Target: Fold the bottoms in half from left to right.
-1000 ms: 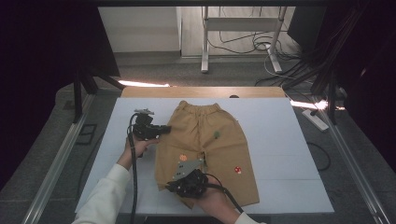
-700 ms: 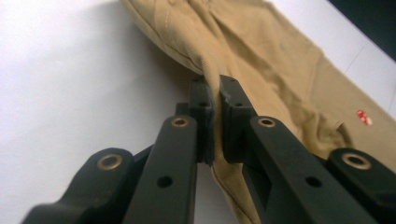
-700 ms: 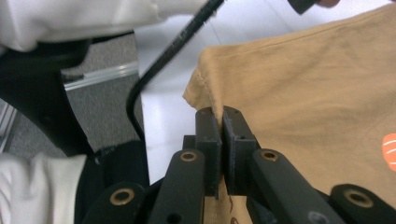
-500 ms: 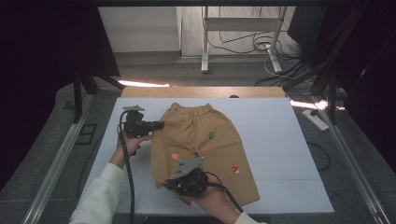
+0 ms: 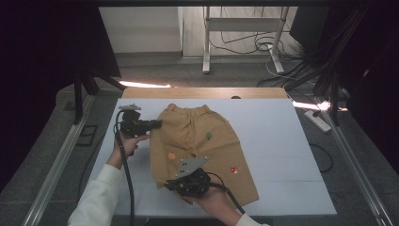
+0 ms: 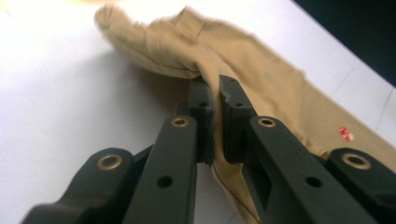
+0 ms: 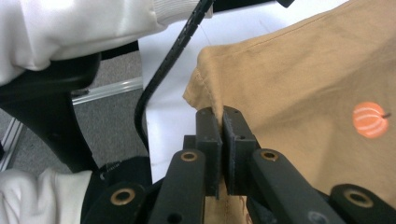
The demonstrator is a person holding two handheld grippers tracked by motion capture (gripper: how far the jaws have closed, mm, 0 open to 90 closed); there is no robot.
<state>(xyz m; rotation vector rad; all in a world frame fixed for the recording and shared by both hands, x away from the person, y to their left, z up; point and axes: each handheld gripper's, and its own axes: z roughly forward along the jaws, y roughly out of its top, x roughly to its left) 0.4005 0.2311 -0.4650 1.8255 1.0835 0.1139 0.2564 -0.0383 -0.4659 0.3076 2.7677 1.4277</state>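
High view, left to right. The left tool (image 5: 157,124) is held at the near-left edge of the tan cotton shorts with small embroidered patches (image 5: 202,141); its jaws are clenched on a pinch of that edge, a contact the left tool view (image 6: 214,100) makes plain while the high view leaves it too small to judge. The lifted cloth there is blurred, and the far waistband corner is out of focus. The shorts lie spread on the white rectangular surface (image 5: 282,141), waistband away from the person, legs toward them. The right tool (image 5: 170,185) sits over the near-left leg hem, its jaws clamped on a fold of the hem, as the right tool view (image 7: 222,122) shows; in the high view its body and grey plate hide the hem beneath. A white sleeve (image 7: 70,23) is cut off at the frame edge.
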